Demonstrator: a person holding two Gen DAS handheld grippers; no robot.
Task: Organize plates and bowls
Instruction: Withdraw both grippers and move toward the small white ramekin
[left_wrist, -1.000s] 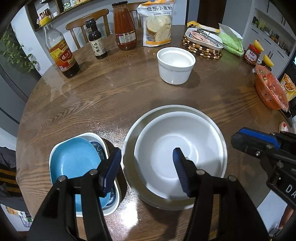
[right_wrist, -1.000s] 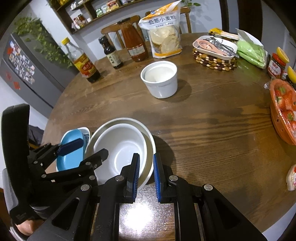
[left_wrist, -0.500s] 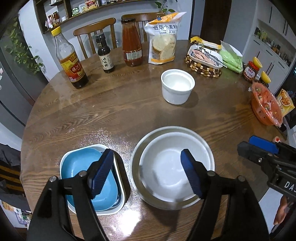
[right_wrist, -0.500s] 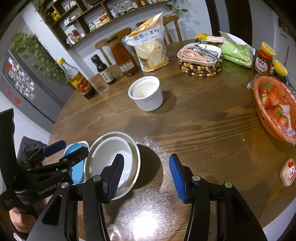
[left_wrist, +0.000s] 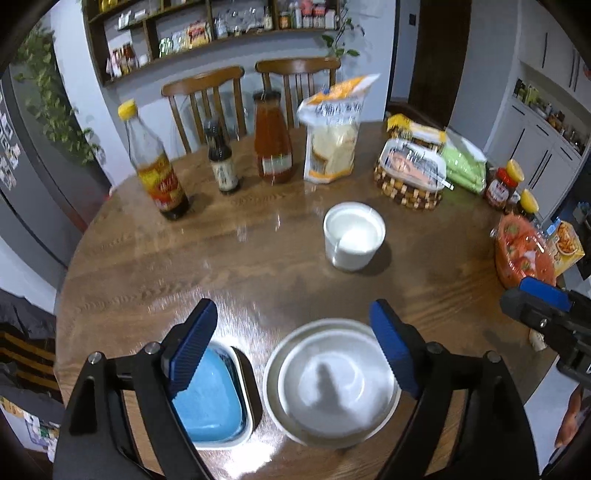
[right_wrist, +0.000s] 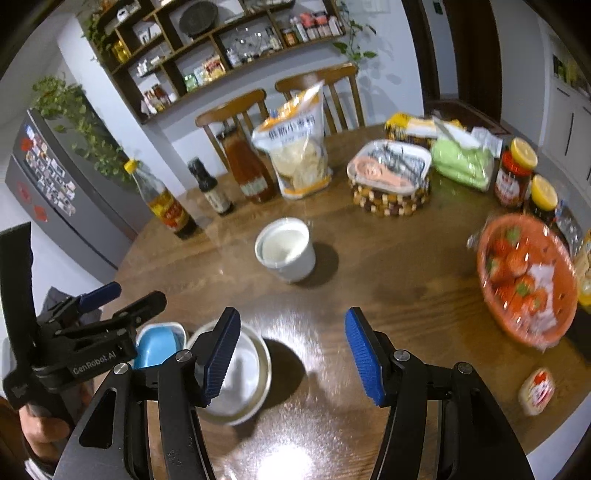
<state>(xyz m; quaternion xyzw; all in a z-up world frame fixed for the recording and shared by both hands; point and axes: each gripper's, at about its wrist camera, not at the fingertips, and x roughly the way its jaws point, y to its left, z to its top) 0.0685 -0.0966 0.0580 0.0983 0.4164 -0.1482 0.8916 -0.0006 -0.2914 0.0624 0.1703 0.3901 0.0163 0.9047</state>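
A white bowl (left_wrist: 336, 384) sits nested in a wider white dish near the table's front edge. Left of it, a blue dish (left_wrist: 210, 402) lies inside a white rectangular dish. A small deep white bowl (left_wrist: 354, 236) stands alone at mid-table. My left gripper (left_wrist: 293, 332) hovers above the two stacks with its jaws opening and nothing between them. My right gripper (right_wrist: 291, 332) hangs over bare table just right of the nested white bowls (right_wrist: 243, 373), its jaws also opening and empty. In the right wrist view the left gripper (right_wrist: 110, 299) is above the blue dish (right_wrist: 155, 347).
Along the far side of the round wooden table (left_wrist: 258, 266) stand three sauce bottles (left_wrist: 159, 173), a flour bag (left_wrist: 332, 136) and a tray on a beaded trivet (left_wrist: 410, 177). An orange basket of strawberries (right_wrist: 524, 288), jars (right_wrist: 513, 173) and a small packet (right_wrist: 537, 391) occupy the right side.
Both grippers have risen and pulled back from the nested white bowls. The right jaws went from nearly shut to wide apart, and the left jaws spread wider.
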